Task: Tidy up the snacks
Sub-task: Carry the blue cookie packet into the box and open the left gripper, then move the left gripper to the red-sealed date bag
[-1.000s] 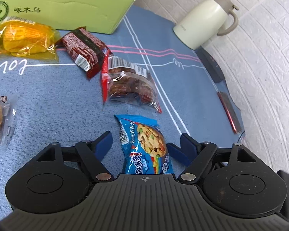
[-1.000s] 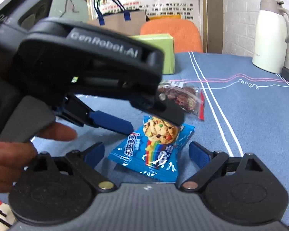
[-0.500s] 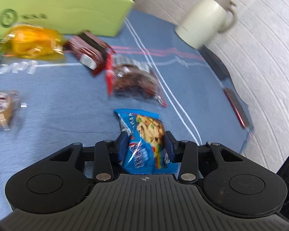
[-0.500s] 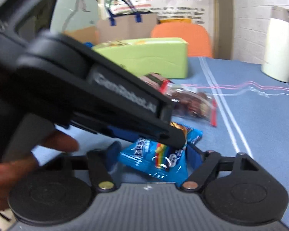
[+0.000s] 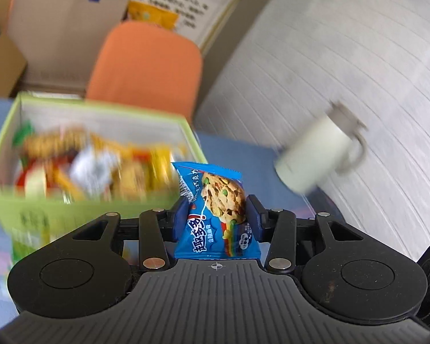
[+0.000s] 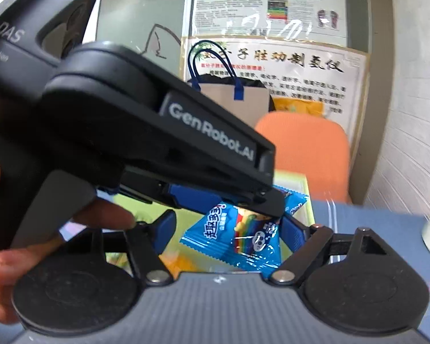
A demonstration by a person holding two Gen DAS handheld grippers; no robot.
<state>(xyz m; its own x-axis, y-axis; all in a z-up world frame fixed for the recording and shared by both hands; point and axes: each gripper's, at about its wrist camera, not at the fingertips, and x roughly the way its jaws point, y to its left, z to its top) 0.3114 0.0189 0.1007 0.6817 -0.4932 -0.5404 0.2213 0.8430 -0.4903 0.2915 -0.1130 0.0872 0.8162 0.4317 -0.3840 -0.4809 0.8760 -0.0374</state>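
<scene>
The left claw (image 5: 216,215) is clamped on a blue cookie packet (image 5: 215,209). Its two blue pads (image 5: 181,215) press on the packet's sides, one on each side, and its jaws have just opened a tiny bit more, with the packet between them. The packet stands up in the grip, off the worktop (image 5: 243,154), with a picture of a chip cookie on the front.

In the right wrist view the same packet (image 6: 238,235) hangs under the left claw's black body (image 6: 163,143). The right claw (image 6: 229,229) is spread wide, and its jaws have just been opening. The packet sits in the gap between its blue pads (image 6: 164,229). It seems to touch the pad on the right side of that view, but the other pad stands clear, so this claw does not grip it. A person's hand (image 6: 43,235) holds the left claw's handle.

Just behind the packet is a green box (image 5: 57,203) with its top open. It is full of snacks (image 5: 80,169) in many colours, too blurry to name. A cream jug (image 5: 321,154) stands on the worktop near the white wall. Behind the box are an orange chair (image 5: 146,66) and a brown paper bag (image 5: 63,28) with blue handles.
</scene>
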